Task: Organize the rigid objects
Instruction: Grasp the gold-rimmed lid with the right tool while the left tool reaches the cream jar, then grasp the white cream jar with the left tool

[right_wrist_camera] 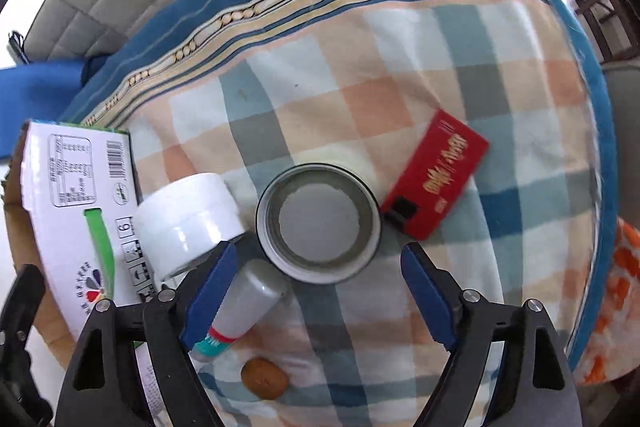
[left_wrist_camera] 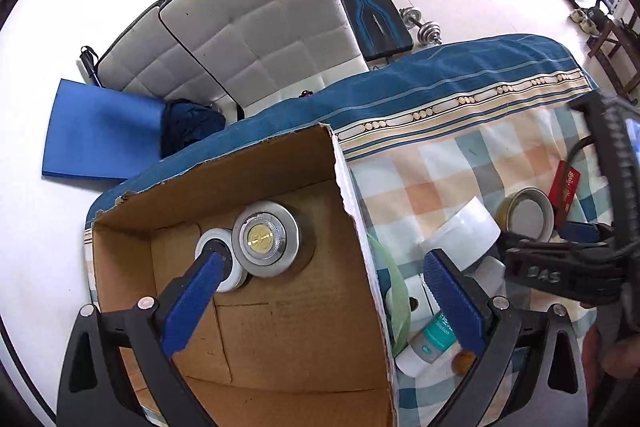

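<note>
My right hand-held gripper [right_wrist_camera: 316, 281] pointed straight down over the checked cloth [right_wrist_camera: 360, 75], its jaws wide apart and holding nothing. Just ahead of its fingertips lay the round open-topped tin [right_wrist_camera: 318, 223]. A white jar [right_wrist_camera: 188, 223] sat beside my left finger, a grey-capped tube [right_wrist_camera: 244, 303] under it, and a red packet [right_wrist_camera: 436, 175] ahead to the right. My left hand-held gripper [left_wrist_camera: 320, 271] hung spread and empty across the wall of the cardboard box [left_wrist_camera: 248, 331], with a silver disc [left_wrist_camera: 266, 237] inside, ahead of its left finger.
</note>
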### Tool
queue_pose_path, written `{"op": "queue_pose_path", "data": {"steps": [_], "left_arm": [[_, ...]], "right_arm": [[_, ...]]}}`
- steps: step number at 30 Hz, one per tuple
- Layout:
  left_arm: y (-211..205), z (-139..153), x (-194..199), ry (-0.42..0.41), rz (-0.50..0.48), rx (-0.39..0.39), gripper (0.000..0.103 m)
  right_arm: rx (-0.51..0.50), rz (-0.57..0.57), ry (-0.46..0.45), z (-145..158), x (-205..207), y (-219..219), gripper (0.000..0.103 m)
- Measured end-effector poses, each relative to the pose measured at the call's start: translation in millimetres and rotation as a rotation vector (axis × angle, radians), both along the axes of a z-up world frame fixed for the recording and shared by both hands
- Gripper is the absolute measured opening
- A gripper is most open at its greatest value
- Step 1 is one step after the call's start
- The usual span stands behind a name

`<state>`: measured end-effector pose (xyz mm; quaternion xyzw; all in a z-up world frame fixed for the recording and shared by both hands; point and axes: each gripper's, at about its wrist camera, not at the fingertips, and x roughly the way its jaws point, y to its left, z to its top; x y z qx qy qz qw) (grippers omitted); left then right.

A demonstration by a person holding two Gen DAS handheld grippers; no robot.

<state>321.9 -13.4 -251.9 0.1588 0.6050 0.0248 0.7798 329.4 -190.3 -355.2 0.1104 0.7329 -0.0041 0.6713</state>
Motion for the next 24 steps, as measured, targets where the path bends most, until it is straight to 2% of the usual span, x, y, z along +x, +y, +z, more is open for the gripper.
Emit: {"op": "queue_pose_path", "data": {"steps": [1, 2, 3, 7, 12, 14, 18, 22, 24], "left_arm": [[-0.2, -1.2, 1.9, 0.005, 0.002, -0.002, 0.103], [0.1, -1.7, 3.2, 0.007, 0.005, -0.003, 0.103], [0.2, -2.2, 4.4, 0.011, 0.007, 0.0, 0.103], [-7.0, 1.2, 6.8, 0.014, -0.007, -0.008, 0.103], [-35.3, 8.1, 7.5, 0.026, -0.098, -0.045, 0.103], [-51.0, 2.8, 10.2, 0.063, -0.14, -0.07, 0.103], [-81.9, -24.2, 18.8, 0.129, -0.207, -0.058, 0.103], [-103.3, -63.5, 30.8, 0.264, -0.22, -0.082, 0.103], [-108.9, -79.5, 33.7, 0.331, -0.207, -0.122, 0.103]], "right_arm": [[-0.008, 0.013, 0.017, -7.5, 3.7, 2.2, 0.082], [-0.012, 0.027, 0.032, -12.8, 6.0, 4.1, 0.072], [-0.023, 0.04, 0.045, -18.6, 7.5, 5.1, 0.067], [-0.023, 0.046, 0.029, -13.9, 6.4, 3.0, 0.066], [-0.019, 0.026, 0.019, 7.2, -21.1, -24.1, 0.066], [-0.018, -0.003, 0.015, 13.5, -37.1, -44.2, 0.066], [-0.015, -0.075, 0.025, 17.4, -62.9, -87.9, 0.066], [-0.02, -0.129, 0.035, 13.2, -84.8, -119.4, 0.066], [-0.019, -0.146, 0.037, 12.6, -91.6, -128.9, 0.066]]}}
